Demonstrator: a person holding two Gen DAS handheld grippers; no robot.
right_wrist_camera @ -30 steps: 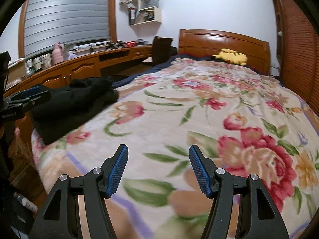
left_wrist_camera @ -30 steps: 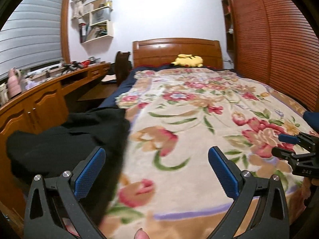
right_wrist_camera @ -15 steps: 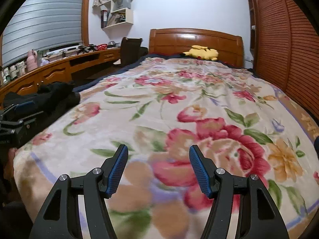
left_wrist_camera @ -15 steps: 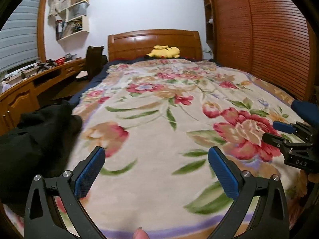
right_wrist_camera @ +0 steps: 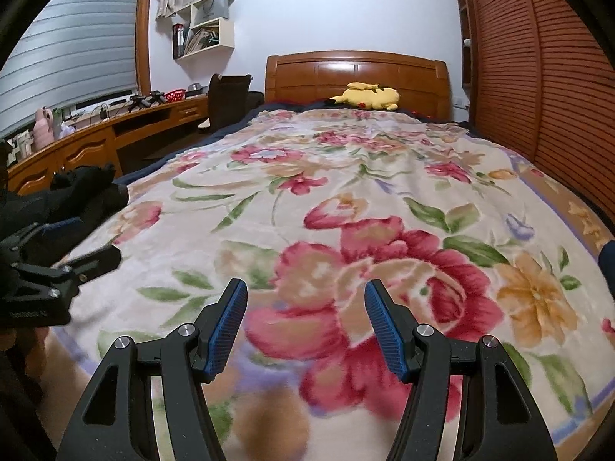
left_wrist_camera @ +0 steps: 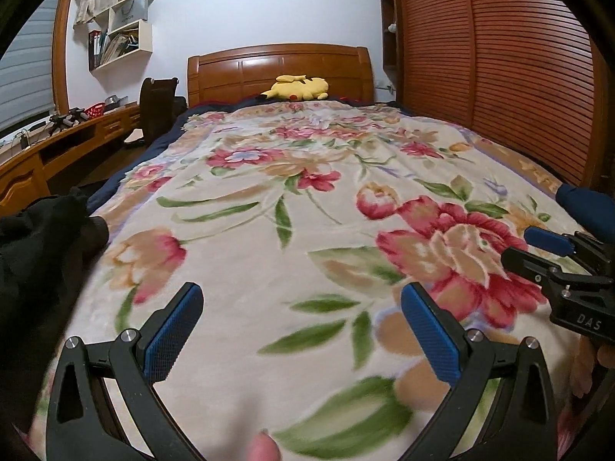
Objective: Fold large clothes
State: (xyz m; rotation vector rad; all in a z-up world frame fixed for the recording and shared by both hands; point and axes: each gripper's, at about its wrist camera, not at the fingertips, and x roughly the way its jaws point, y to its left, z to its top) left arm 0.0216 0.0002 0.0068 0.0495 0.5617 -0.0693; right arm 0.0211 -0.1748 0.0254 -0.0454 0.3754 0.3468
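Both claws agape, empty; black garment (left_wrist_camera: 38, 246) crumpled on floral blanket (left_wrist_camera: 269, 253).

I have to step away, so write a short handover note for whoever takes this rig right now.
Left gripper: open, empty, above the floral blanket.
Right gripper: open, empty, above the same blanket.
Black garment: bunched in a heap at the bed's left edge, near the desk.
Done: nothing folded.
Left: grasp the garment, spread it flat on the blanket, fold it.
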